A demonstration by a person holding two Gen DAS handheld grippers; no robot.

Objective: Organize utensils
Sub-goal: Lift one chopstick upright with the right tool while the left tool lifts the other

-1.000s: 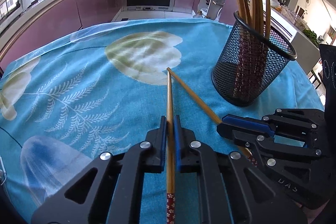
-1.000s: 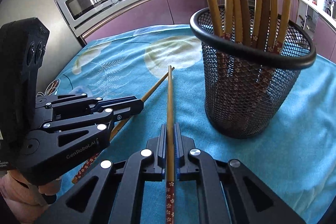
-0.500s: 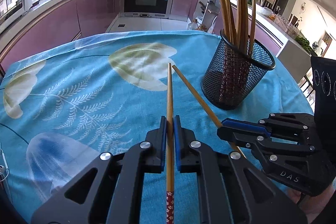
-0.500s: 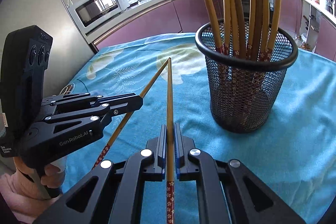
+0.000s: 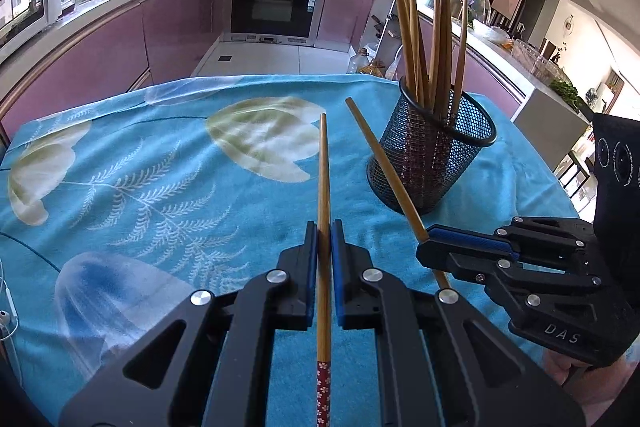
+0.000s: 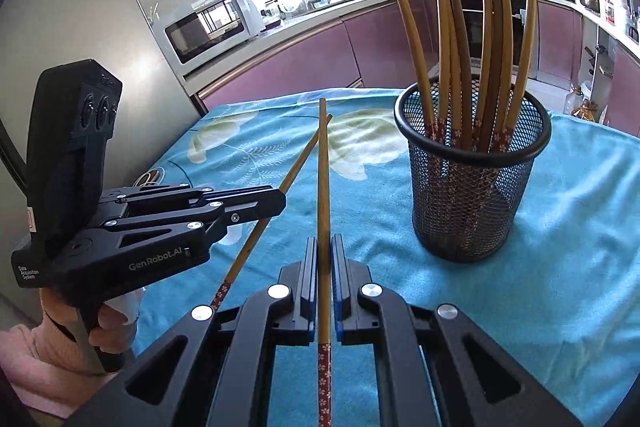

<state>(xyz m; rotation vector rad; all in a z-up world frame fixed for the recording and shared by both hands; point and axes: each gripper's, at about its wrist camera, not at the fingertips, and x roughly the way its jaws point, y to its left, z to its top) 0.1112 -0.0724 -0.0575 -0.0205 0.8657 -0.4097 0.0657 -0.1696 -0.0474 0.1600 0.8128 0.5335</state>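
Holding one light, stiff, slick bamboo chopstick [image 5: 323, 187] pinched mid-shaft in the left gripper [image 5: 323, 239] and another chopstick [image 6: 323, 187] likewise in the right gripper [image 6: 323, 255], above the blue tablecloth [image 6: 560, 227], mesh holder [image 6: 472, 195] at two o'clock.

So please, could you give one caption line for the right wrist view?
Right claw grips one chopstick beside the mesh holder; left claw holds another.
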